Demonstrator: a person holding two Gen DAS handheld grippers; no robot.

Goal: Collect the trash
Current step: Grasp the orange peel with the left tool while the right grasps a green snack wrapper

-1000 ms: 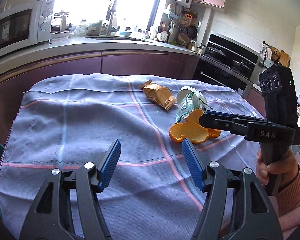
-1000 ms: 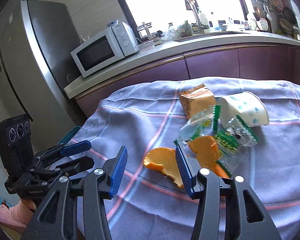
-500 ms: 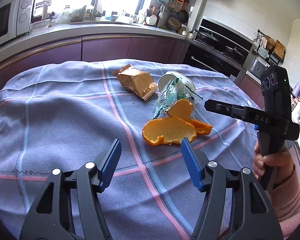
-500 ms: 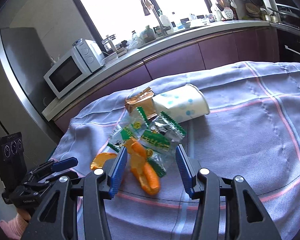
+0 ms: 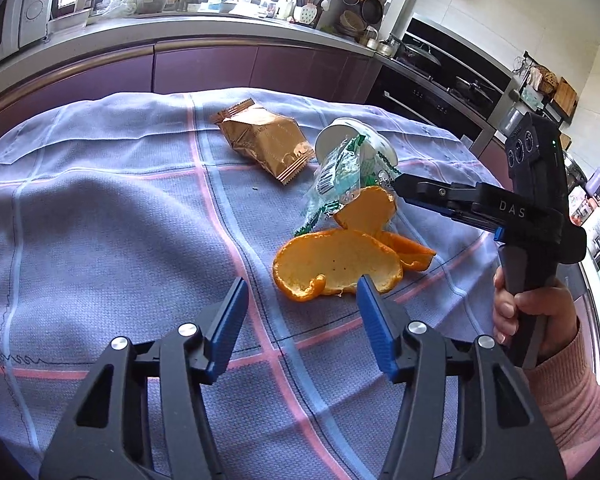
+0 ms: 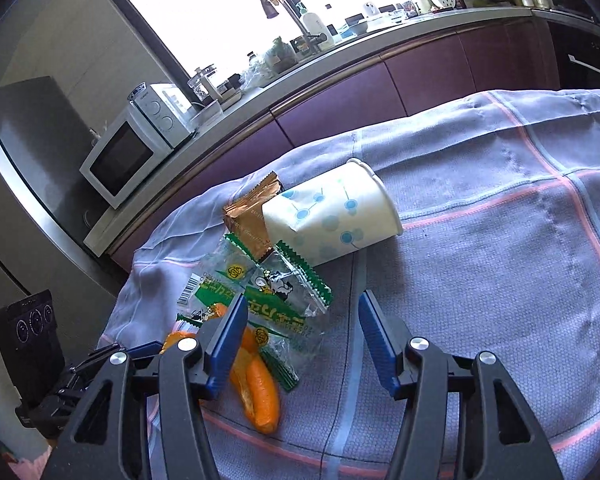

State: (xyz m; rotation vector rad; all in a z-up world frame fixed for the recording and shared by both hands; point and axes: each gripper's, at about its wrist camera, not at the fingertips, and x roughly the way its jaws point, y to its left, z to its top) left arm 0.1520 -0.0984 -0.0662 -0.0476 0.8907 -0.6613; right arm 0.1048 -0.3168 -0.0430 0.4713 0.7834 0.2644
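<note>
- A bench [image 5: 80, 220] draped in a lilac-blue cloth with pink and pale-blue check lines carries a small heap of trash right of its middle.
- A crumpled copper-gold foil snack bag [image 5: 262, 140] lies at the far side of the heap, just left of a white paper cup with blue dots [image 6: 332, 220] that lies on its side.
- A clear plastic wrapper with green and white print [image 6: 260, 292] leans against the cup and spreads over curled orange peel pieces [image 5: 336, 264] at the near side of the heap.
- The left gripper [image 5: 302, 304] hovers above the cloth just short of the largest peel; its blue-padded fingers [image 5: 228, 324] have just been closing, yet they stand apart with only cloth and the peel's near edge between them, grasping nothing.
- The right gripper [image 6: 300, 332] comes in from the right, held by a hand [image 5: 536, 320] in a pink knitted sleeve; its fingers [image 6: 374, 340] have just been opening and are released, the left one above the wrapper and peel, the right one over bare cloth.
- A white microwave [image 6: 136, 152] stands on the far kitchen worktop.
</note>
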